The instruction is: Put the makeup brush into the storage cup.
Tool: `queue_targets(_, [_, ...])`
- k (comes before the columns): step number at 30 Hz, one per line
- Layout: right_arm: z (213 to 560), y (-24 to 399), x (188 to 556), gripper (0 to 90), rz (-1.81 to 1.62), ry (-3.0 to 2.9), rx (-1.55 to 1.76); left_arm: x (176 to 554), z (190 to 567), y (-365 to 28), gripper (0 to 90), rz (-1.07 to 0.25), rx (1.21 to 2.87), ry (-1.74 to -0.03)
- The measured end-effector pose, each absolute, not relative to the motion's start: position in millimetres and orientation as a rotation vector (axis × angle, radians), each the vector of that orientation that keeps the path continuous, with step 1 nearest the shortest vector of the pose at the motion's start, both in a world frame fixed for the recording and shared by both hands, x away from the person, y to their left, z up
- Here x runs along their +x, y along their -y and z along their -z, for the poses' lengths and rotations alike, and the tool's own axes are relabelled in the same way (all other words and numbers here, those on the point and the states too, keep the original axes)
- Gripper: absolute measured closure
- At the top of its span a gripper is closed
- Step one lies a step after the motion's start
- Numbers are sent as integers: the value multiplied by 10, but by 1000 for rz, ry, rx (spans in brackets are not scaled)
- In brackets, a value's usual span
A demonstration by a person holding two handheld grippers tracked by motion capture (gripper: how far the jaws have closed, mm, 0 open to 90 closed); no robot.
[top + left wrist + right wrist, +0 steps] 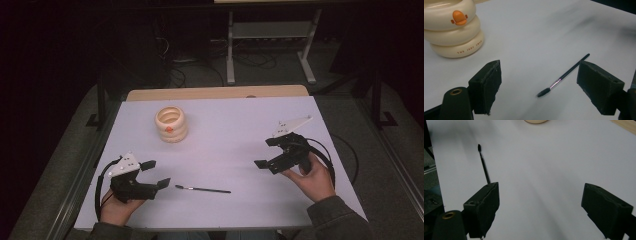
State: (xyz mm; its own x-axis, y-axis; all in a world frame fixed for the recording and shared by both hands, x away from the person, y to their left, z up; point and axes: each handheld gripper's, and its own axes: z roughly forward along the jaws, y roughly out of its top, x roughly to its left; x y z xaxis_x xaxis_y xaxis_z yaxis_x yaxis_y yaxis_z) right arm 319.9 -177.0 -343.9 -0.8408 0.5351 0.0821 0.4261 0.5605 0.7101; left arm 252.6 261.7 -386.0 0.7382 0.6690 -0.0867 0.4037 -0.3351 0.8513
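The left gripper (156,173) is held with its jaws wide apart, and nothing is gripped or touched by them. In the left gripper view, the brush (562,76) is seen lying on the table (544,30) between and beyond the two jaws, its bristled end nearer the camera. The right gripper (266,152) is likewise held wide open and empty, above the right part of the table. In the right gripper view, the brush (484,165) is seen running away past the left jaw, clear of it.

One container, a cream pot (171,123) shaped as stacked rings with an orange mark on its side, is stood upright at the far left of the table, well apart from both grippers. Its inside cannot be made out.

One brush (202,189), one pot and two grippers are counted. The brush is laid flat near the front edge, just beside the left gripper.
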Motion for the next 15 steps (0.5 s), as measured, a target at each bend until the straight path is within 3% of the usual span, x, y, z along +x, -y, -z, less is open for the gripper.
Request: queue_targets(15, [3373,1485,3381,153,-1080,-2744,763,2523,3851,-2623,198,-350,1964,-817])
